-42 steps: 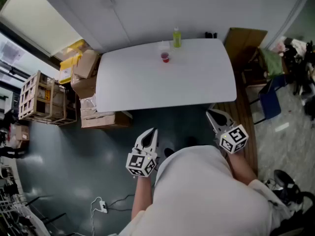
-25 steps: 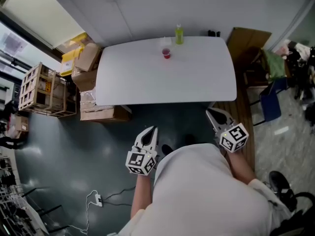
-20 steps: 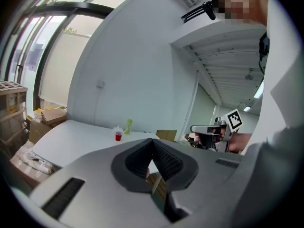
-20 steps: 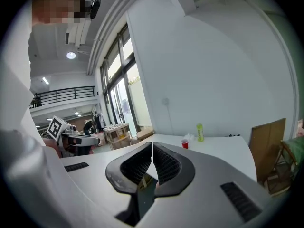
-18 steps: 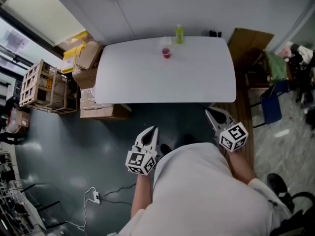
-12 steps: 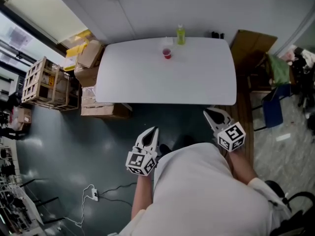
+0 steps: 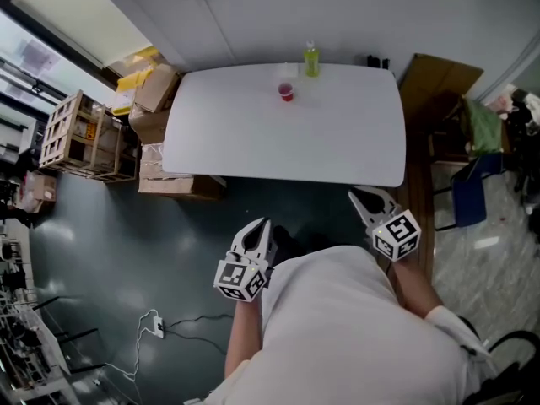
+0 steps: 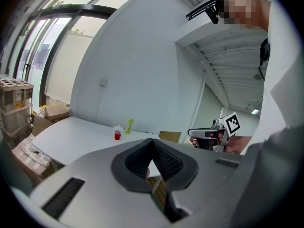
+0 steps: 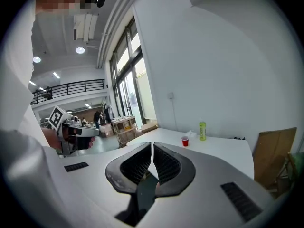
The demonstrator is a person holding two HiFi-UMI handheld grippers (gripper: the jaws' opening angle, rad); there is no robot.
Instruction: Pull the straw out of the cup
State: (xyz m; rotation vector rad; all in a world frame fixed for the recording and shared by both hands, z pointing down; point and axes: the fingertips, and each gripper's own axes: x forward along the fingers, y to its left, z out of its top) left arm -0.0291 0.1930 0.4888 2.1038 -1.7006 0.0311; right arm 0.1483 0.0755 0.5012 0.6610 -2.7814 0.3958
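Note:
A small red cup [image 7: 286,93] stands near the far edge of the white table [image 7: 253,142]; it also shows as the cup [image 8: 117,135] and the cup [image 9: 185,141]. No straw can be made out at this distance. My left gripper [image 7: 256,230] is over the dark floor in front of the table, its jaws shut and empty; the same left gripper [image 8: 152,144] shows its tips meeting. My right gripper [image 7: 365,197] hovers by the table's near right corner, and this right gripper [image 9: 152,147] is also shut on nothing.
A green bottle [image 7: 312,60] stands just behind the cup. Cardboard boxes [image 7: 156,108] and a wooden crate [image 7: 74,137] sit left of the table. A brown board [image 7: 439,78] and a chair with clutter [image 7: 472,171] are at the right. A cable and plug [image 7: 156,327] lie on the floor.
Both grippers have drifted a little toward the table, staying shut. The view has shifted slightly, so the table sits a touch nearer.

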